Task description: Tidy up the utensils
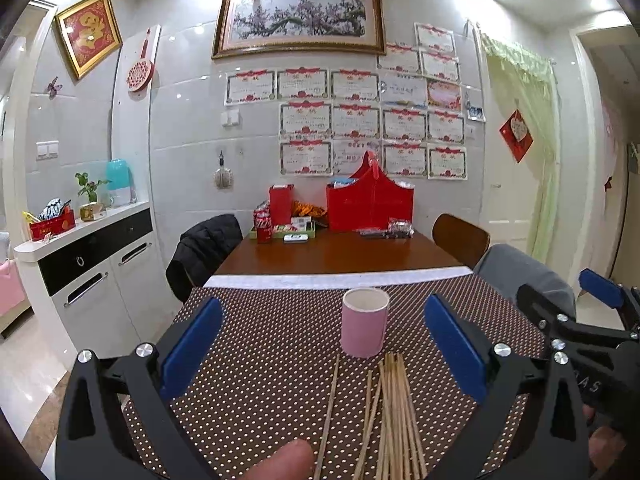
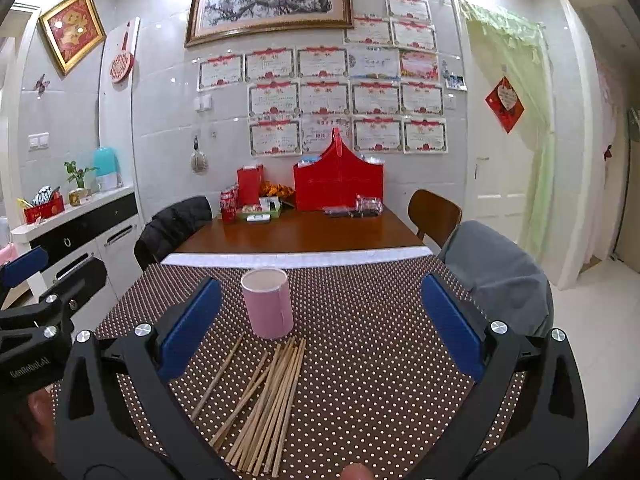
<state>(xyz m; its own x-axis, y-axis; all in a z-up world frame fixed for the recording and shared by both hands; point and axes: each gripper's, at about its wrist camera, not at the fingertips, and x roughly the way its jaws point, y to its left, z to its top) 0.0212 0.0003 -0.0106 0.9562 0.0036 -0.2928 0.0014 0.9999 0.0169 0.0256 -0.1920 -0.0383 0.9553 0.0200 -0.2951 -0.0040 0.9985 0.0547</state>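
Observation:
A pink cup (image 1: 365, 327) stands upright and empty on the brown polka-dot mat (image 1: 264, 364); it also shows in the right wrist view (image 2: 267, 302). Several wooden chopsticks (image 1: 394, 412) lie loose on the mat just in front of the cup, one (image 1: 330, 408) apart to the left. In the right wrist view the chopsticks (image 2: 266, 404) fan out below the cup. My left gripper (image 1: 324, 344) is open and empty, above the chopsticks. My right gripper (image 2: 320, 324) is open and empty, to the right of the cup. Each gripper shows at the edge of the other's view.
The wooden table (image 1: 336, 254) holds red gift boxes (image 1: 370, 204), cans and packets at the far end. Chairs stand around it: one with a black jacket (image 1: 204, 252), one with a grey cover (image 2: 496, 276). A white cabinet (image 1: 88, 276) stands left.

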